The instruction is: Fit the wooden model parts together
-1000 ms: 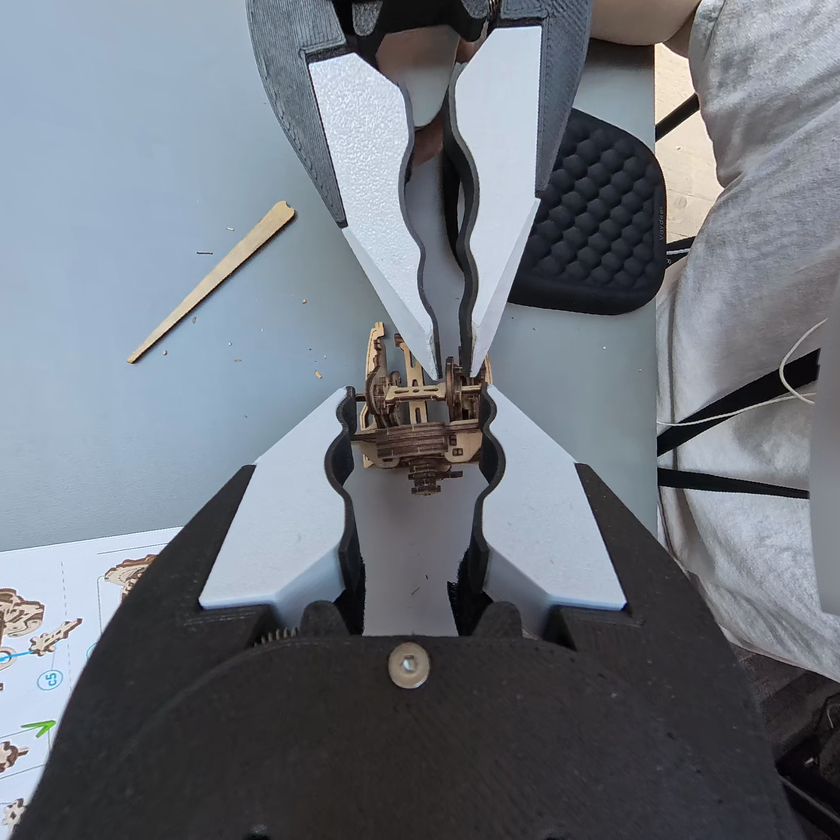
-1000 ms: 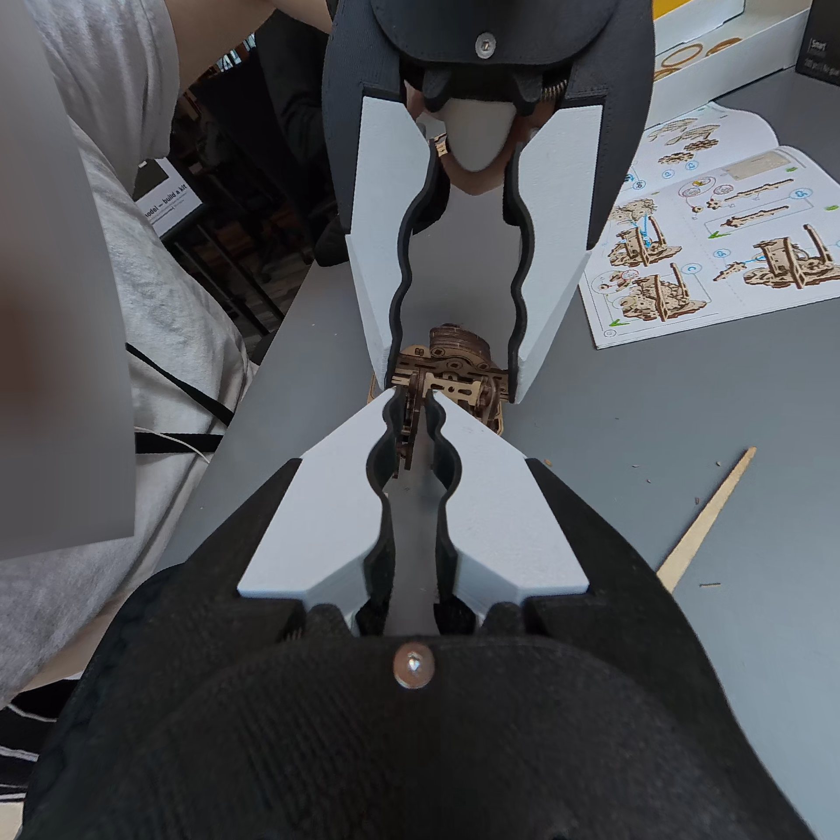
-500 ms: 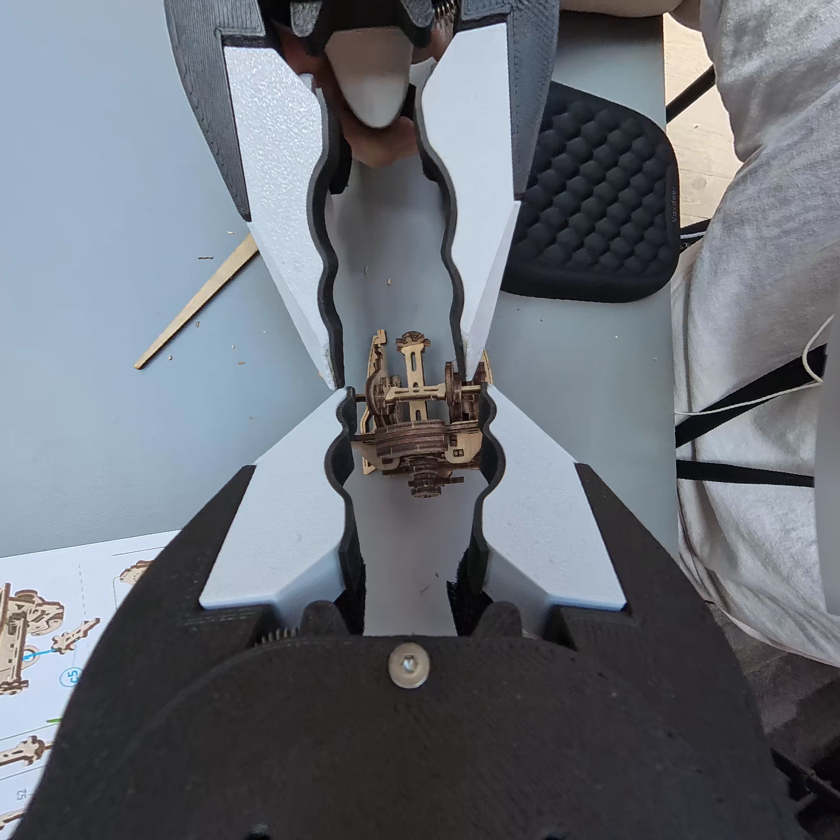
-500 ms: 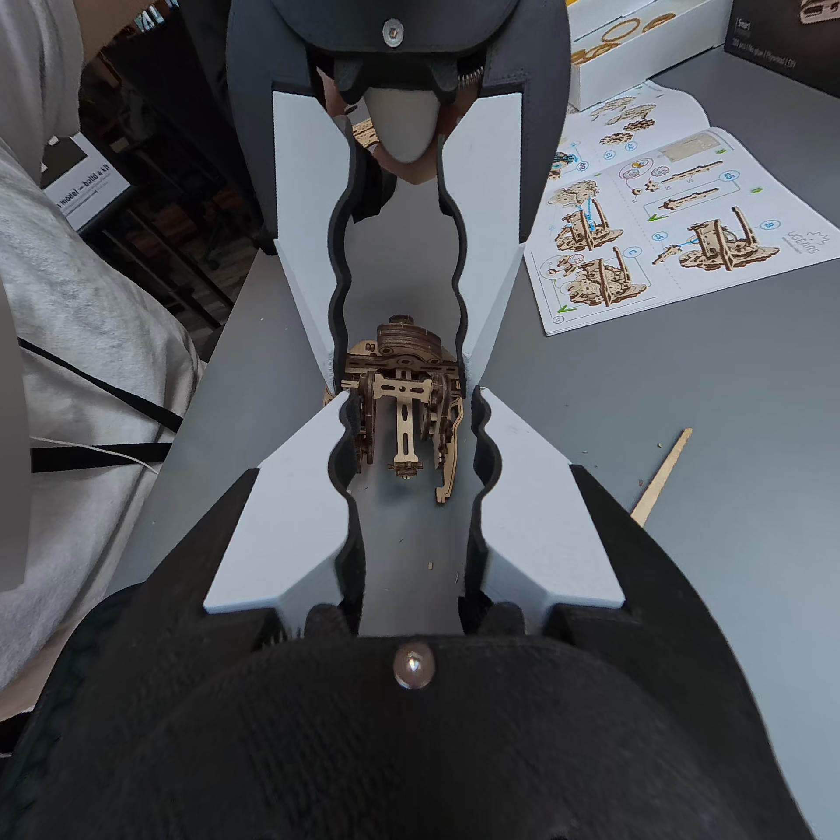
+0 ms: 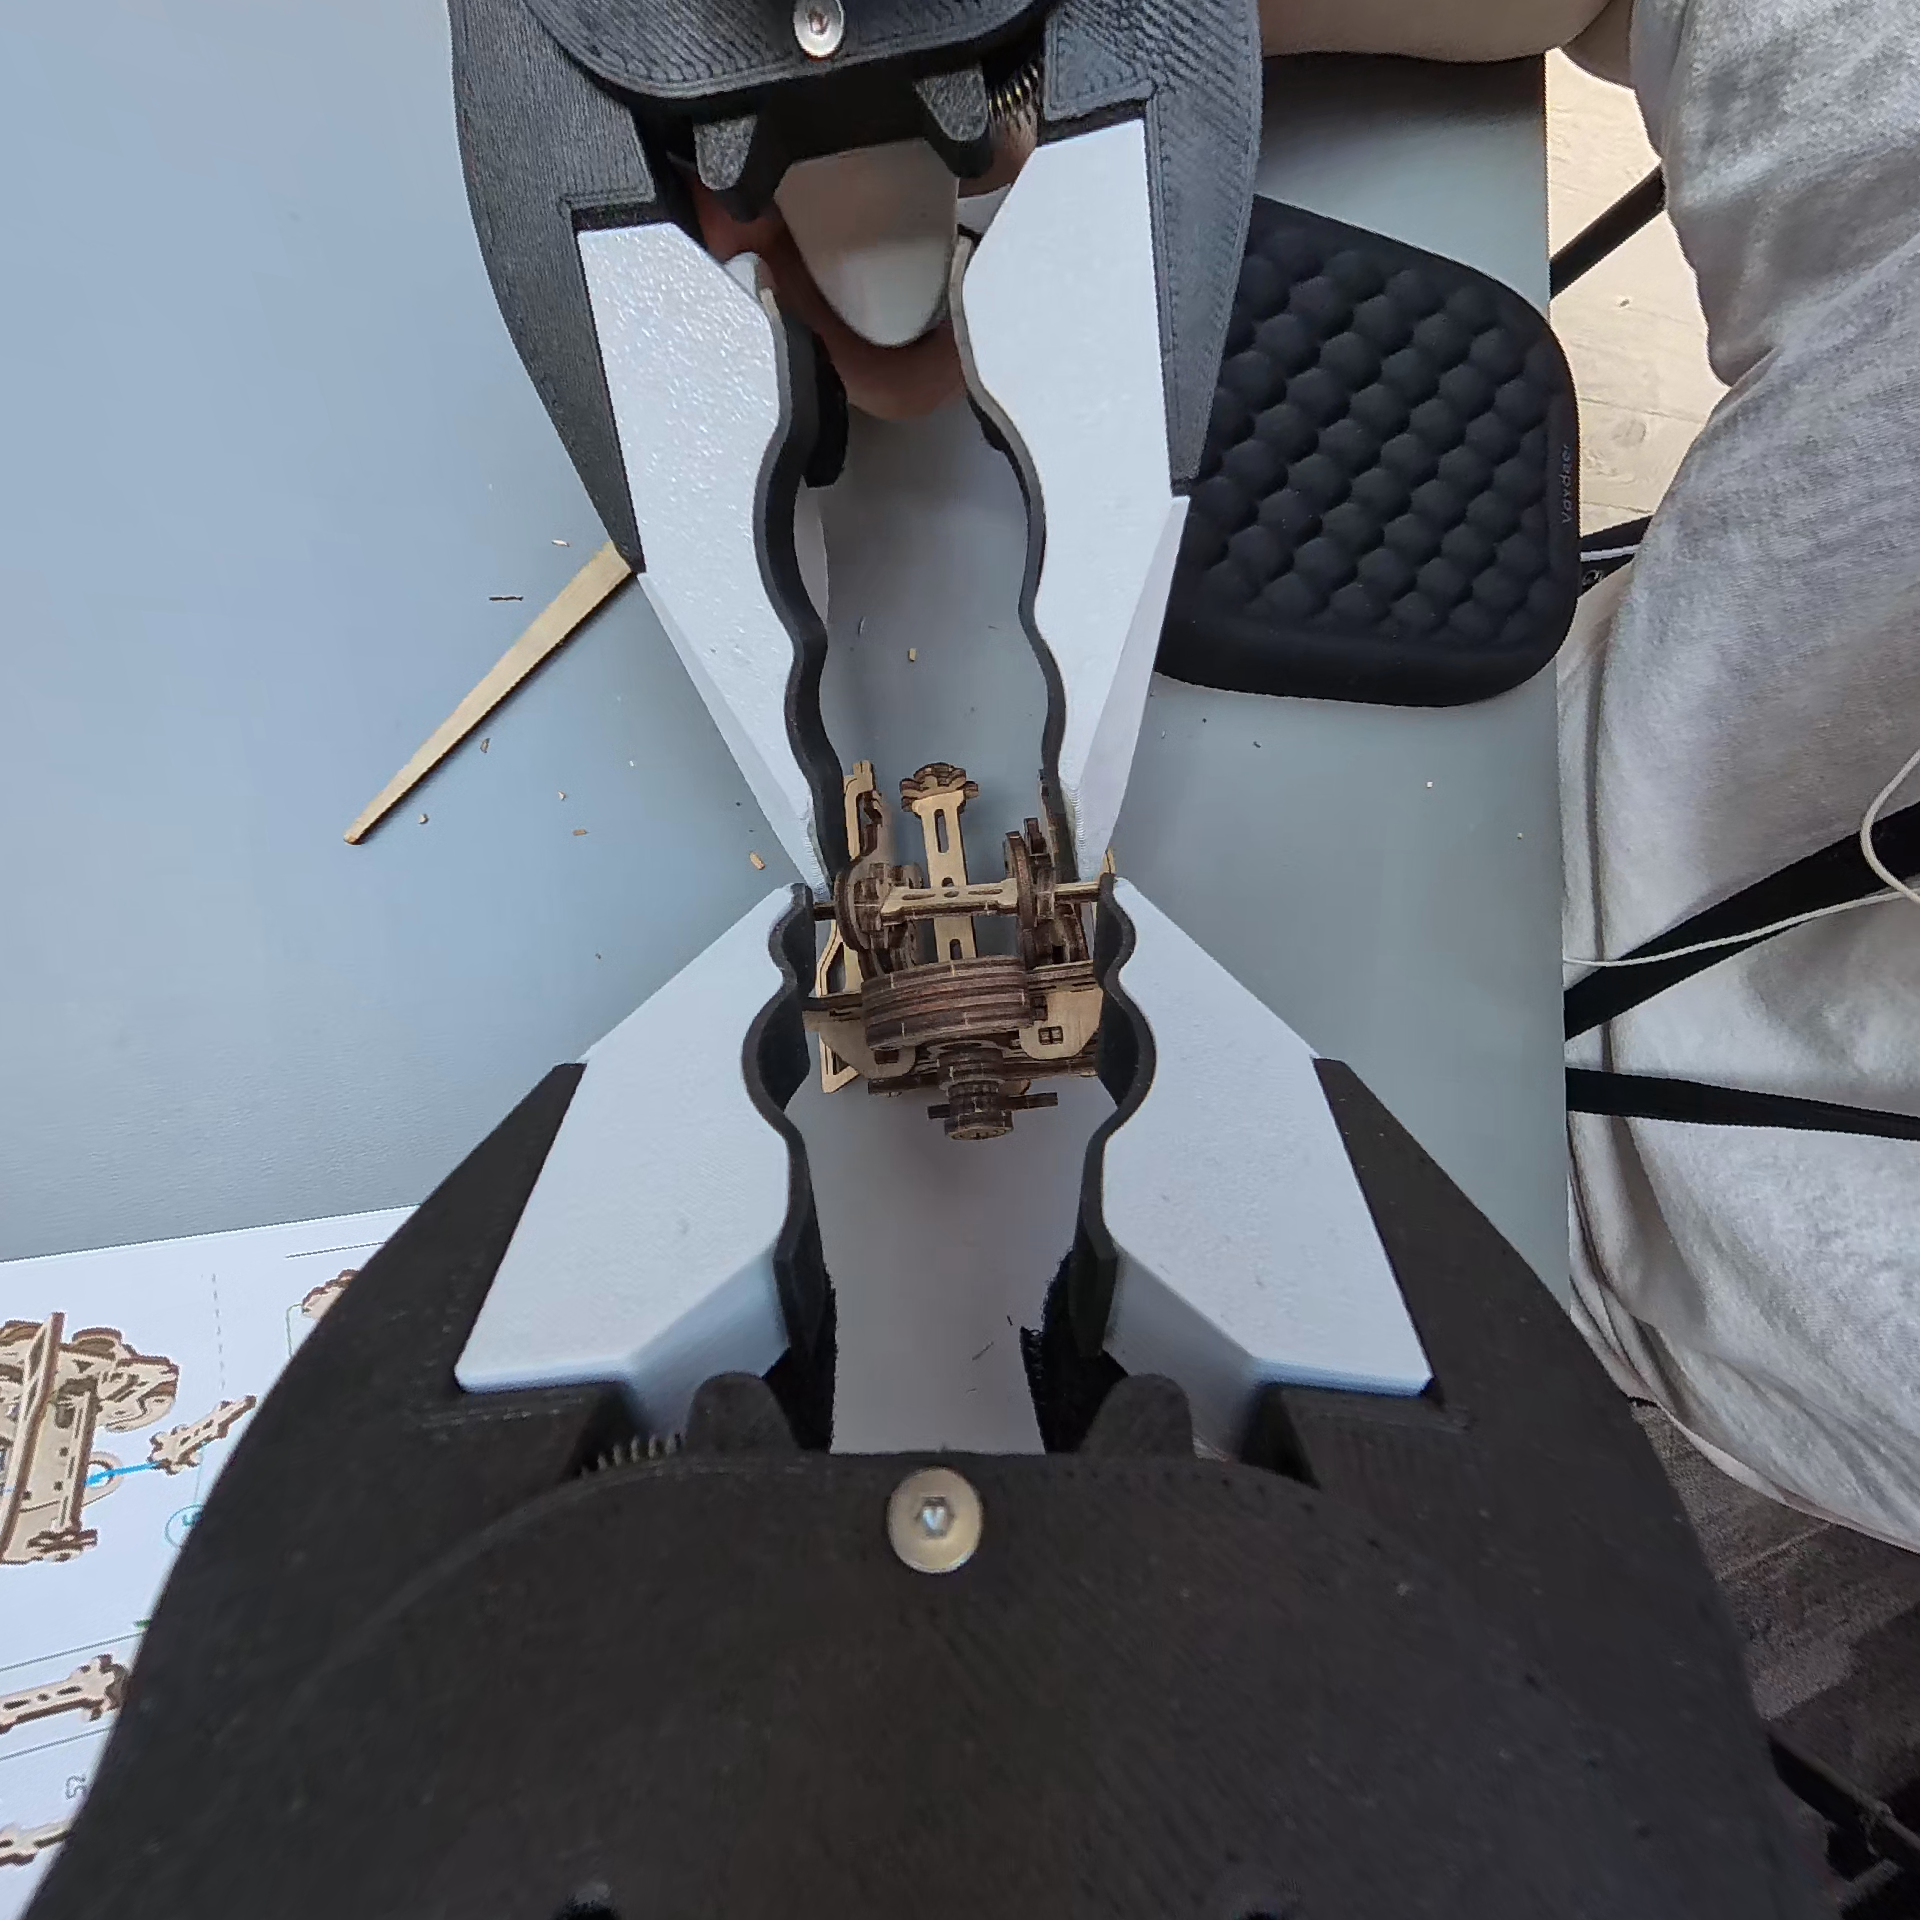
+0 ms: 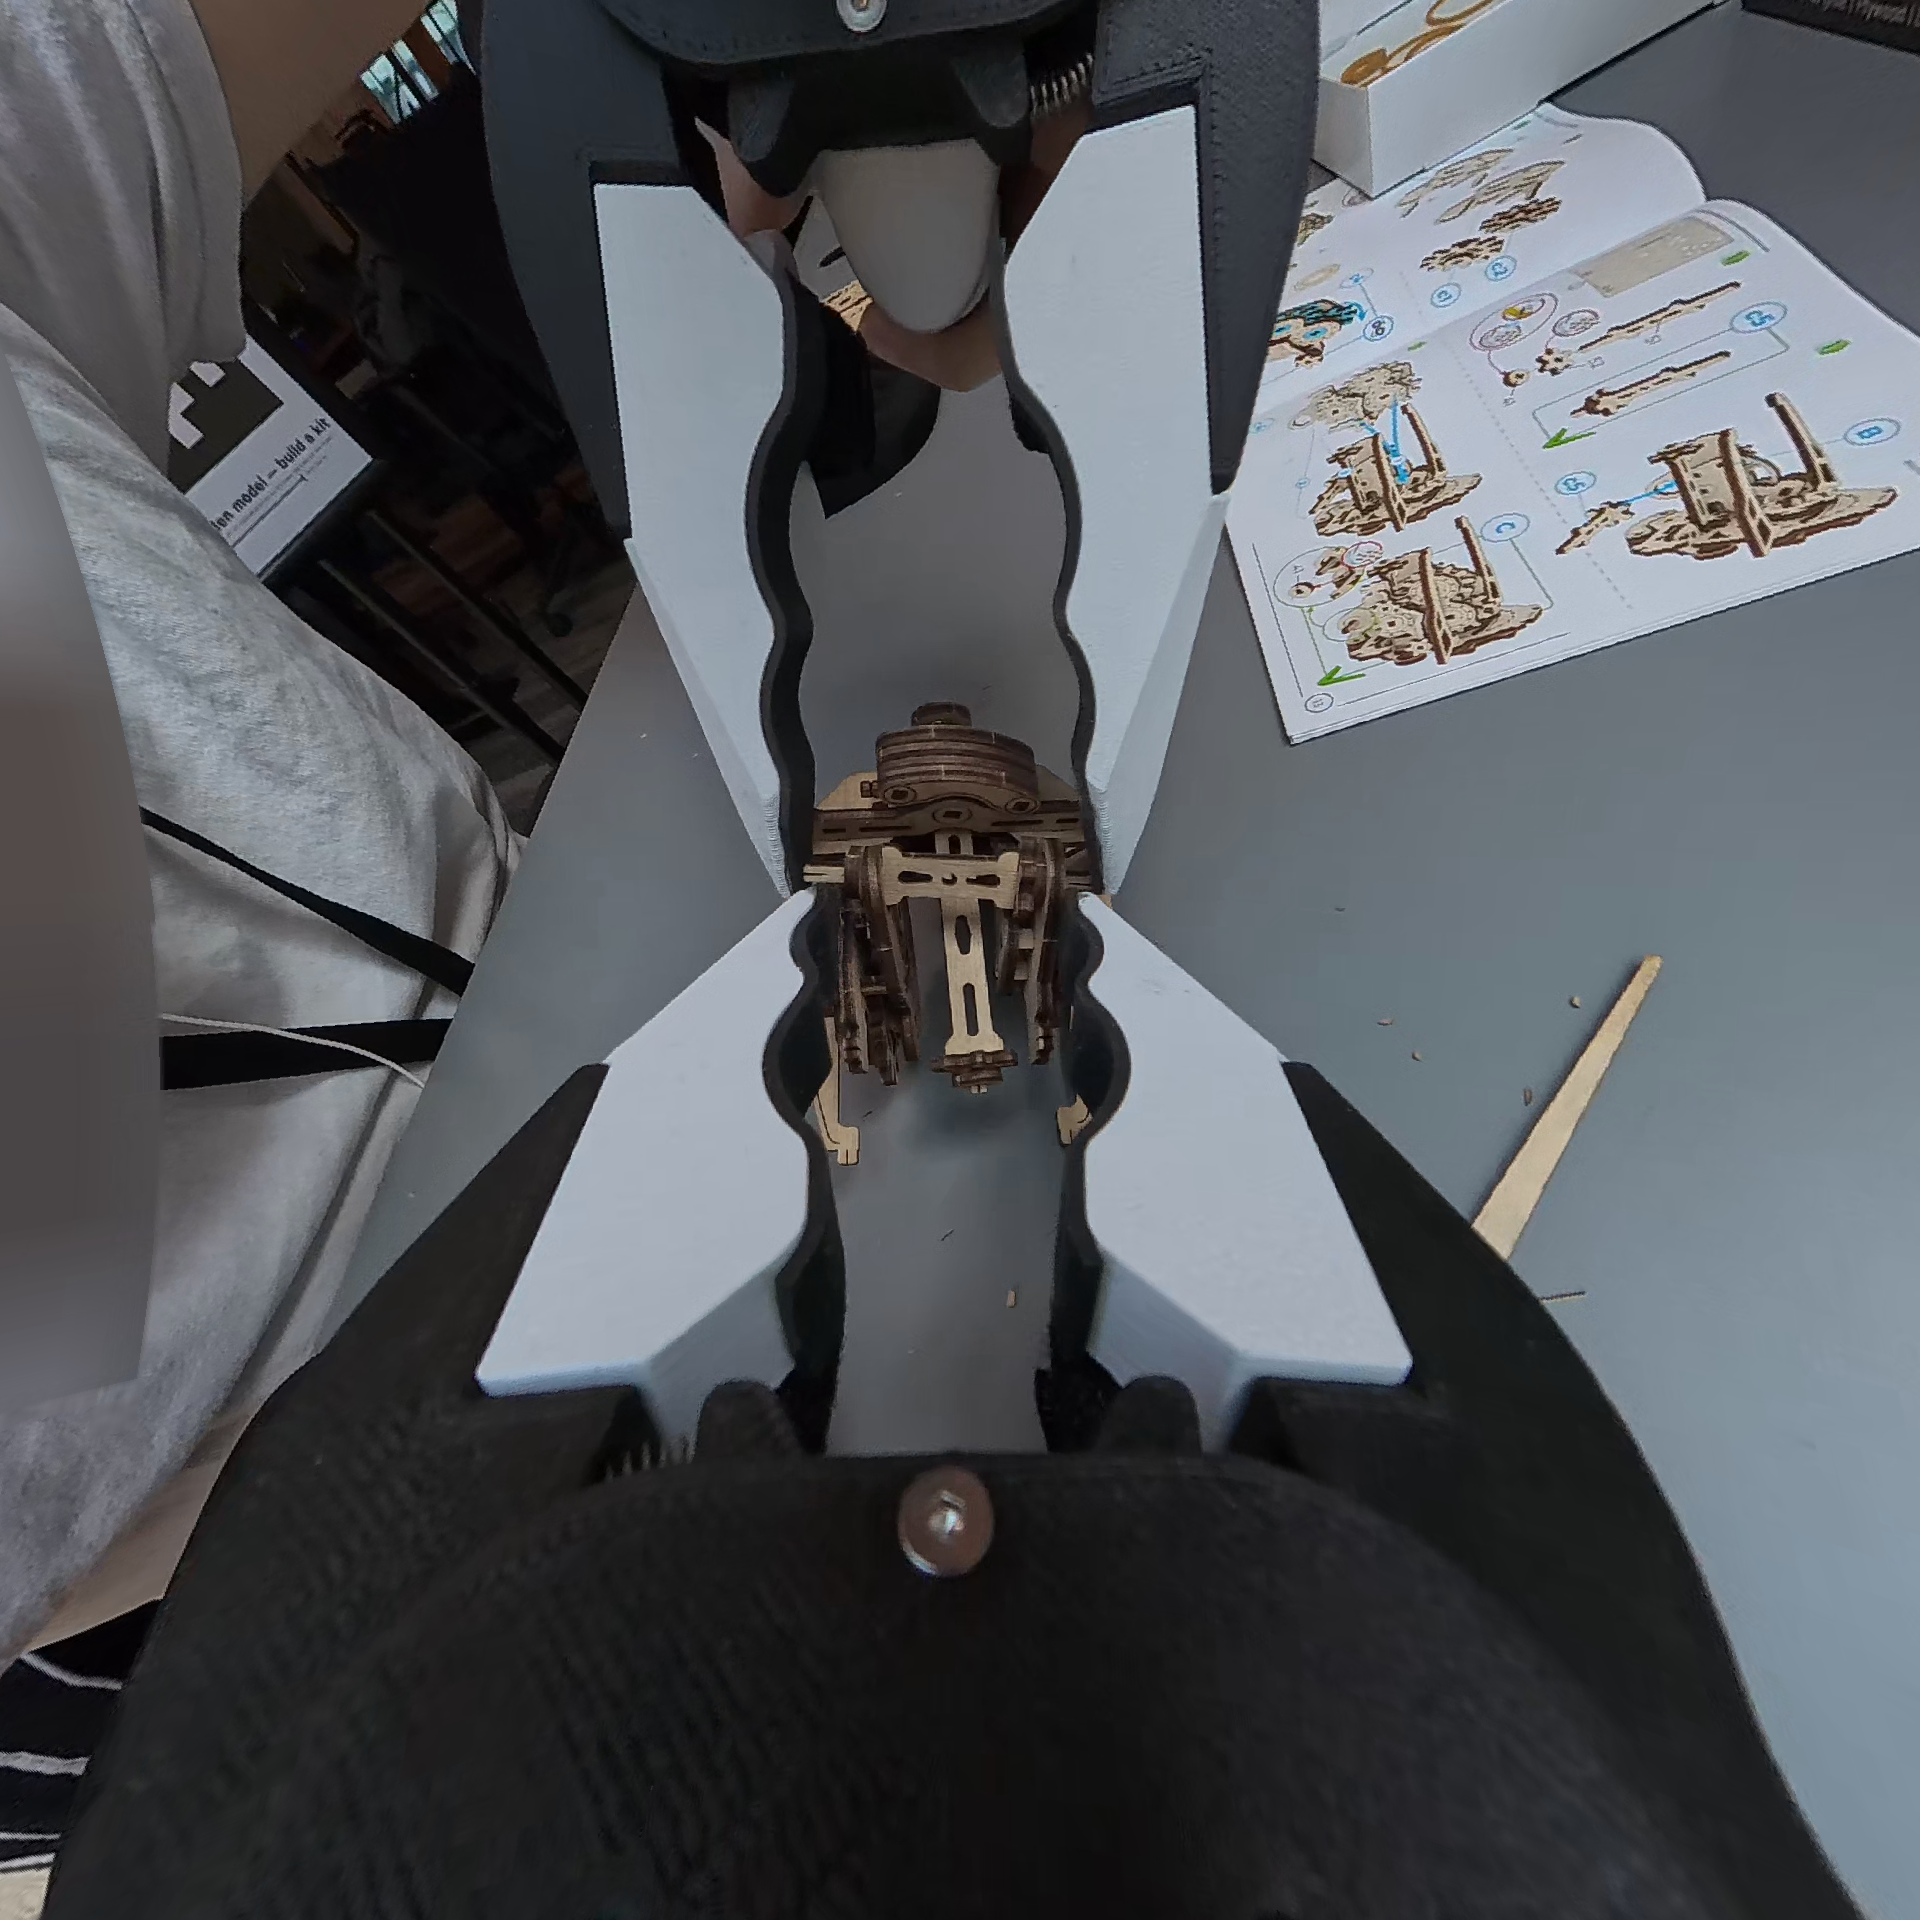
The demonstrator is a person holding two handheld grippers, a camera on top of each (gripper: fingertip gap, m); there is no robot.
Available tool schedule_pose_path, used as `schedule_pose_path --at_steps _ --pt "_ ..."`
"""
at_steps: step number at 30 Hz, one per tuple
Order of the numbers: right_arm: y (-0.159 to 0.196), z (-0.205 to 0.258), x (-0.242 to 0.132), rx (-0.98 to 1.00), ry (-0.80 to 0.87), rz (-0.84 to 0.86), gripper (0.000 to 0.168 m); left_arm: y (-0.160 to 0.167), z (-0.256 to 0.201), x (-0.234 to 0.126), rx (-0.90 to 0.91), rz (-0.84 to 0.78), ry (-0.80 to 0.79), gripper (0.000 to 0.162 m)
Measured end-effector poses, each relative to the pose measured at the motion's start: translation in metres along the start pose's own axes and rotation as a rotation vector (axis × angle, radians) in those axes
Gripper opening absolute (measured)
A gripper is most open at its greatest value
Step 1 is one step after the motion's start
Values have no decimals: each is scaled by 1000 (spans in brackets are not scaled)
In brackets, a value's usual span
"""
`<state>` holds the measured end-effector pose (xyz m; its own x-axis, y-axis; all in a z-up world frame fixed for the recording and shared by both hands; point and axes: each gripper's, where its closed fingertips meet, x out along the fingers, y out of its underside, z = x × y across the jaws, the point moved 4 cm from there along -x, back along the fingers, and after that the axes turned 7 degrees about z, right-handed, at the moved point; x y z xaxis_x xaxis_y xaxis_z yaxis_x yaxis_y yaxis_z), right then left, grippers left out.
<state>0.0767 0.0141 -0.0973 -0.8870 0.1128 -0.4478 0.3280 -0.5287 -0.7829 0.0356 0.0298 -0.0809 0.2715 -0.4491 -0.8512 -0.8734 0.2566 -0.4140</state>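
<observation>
A small wooden model (image 5: 956,987) with gears, an axle and an upright lever is held just above the grey table (image 5: 260,416). My left gripper (image 5: 956,899) is shut on its round stacked base end. My right gripper (image 5: 945,847) faces it from the far side, its fingers closed against both sides of the model's frame end. In the right wrist view the model (image 6: 951,935) fills the gap of my right gripper (image 6: 948,904), with the left gripper (image 6: 940,883) opposite. The two grippers' fingertips nearly touch.
A thin wooden stick (image 5: 488,696) lies on the table, also in the right wrist view (image 6: 1569,1101). An instruction sheet (image 6: 1558,468) and a white box (image 6: 1455,83) lie beyond. A black cushion (image 5: 1371,468) sits at the table edge beside a person in grey clothing (image 5: 1766,727). Left and right tips are no more than a few centimetres apart. My left tips are roughly 8 centimeters from the thin wooden stick (image 5: 488,696). My right wrist view (image 6: 1530,1156) looks at it from another angle.
My right gripper let go of the upright lever, widened, and moved forward around the model's frame. The left gripper kept its hold on the model.
</observation>
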Motion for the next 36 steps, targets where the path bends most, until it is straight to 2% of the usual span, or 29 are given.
schedule_pose_path --at_steps 10,14,21,23,29,30,36 --pt "0 2 0 -16 32 13 36 1 -1 -1 18 15 6 54" --pt "0 1 0 -18 45 10 36 6 3 -6 2 17 5 46" --pt "0 2 0 -31 57 10 36 5 5 -5 20 1 1 49" --pt "1 2 1 -41 65 16 36 5 4 -3 25 8 10 43" --pt "1 2 1 -36 82 13 36 4 4 -3 30 26 7 41" --pt "2 1 1 -32 83 10 36 4 3 -3 27 21 14 35" --pt "2 1 2 -22 76 7 36 4 2 -3 24 21 4 35"
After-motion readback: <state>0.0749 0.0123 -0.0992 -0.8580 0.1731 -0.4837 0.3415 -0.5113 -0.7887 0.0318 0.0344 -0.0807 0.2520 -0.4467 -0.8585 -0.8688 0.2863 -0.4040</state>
